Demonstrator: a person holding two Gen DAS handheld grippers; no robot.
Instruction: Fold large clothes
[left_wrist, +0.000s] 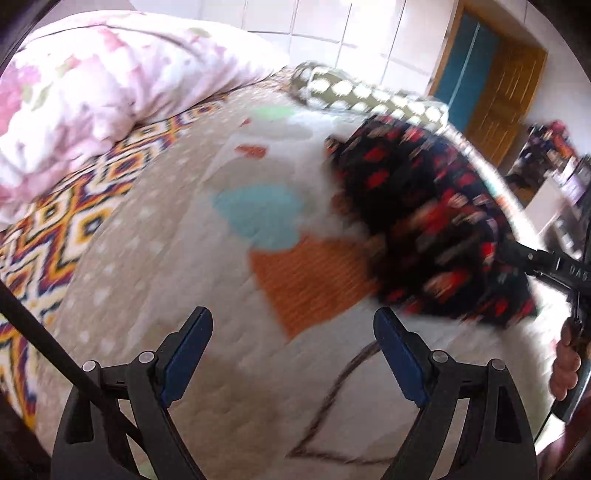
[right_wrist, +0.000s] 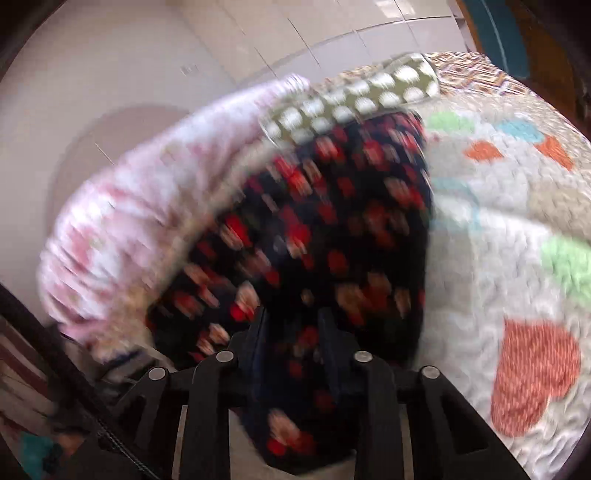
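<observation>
A black garment with red and pink flowers (left_wrist: 424, 218) lies bunched on the quilted bedspread (left_wrist: 207, 295), blurred by motion. My left gripper (left_wrist: 293, 332) is open and empty, hovering over the quilt to the garment's left. My right gripper (right_wrist: 293, 328) is shut on a fold of the garment (right_wrist: 332, 229), which drapes between and over its fingers. The right gripper also shows in the left wrist view (left_wrist: 532, 258), at the garment's right edge.
A pink floral duvet (left_wrist: 92, 92) is heaped at the bed's far left. A green polka-dot cloth (left_wrist: 354, 88) lies beyond the garment. A patterned zigzag sheet (left_wrist: 55, 221) shows at the left. A wooden door (left_wrist: 498, 88) and cluttered shelf (left_wrist: 554, 162) stand right.
</observation>
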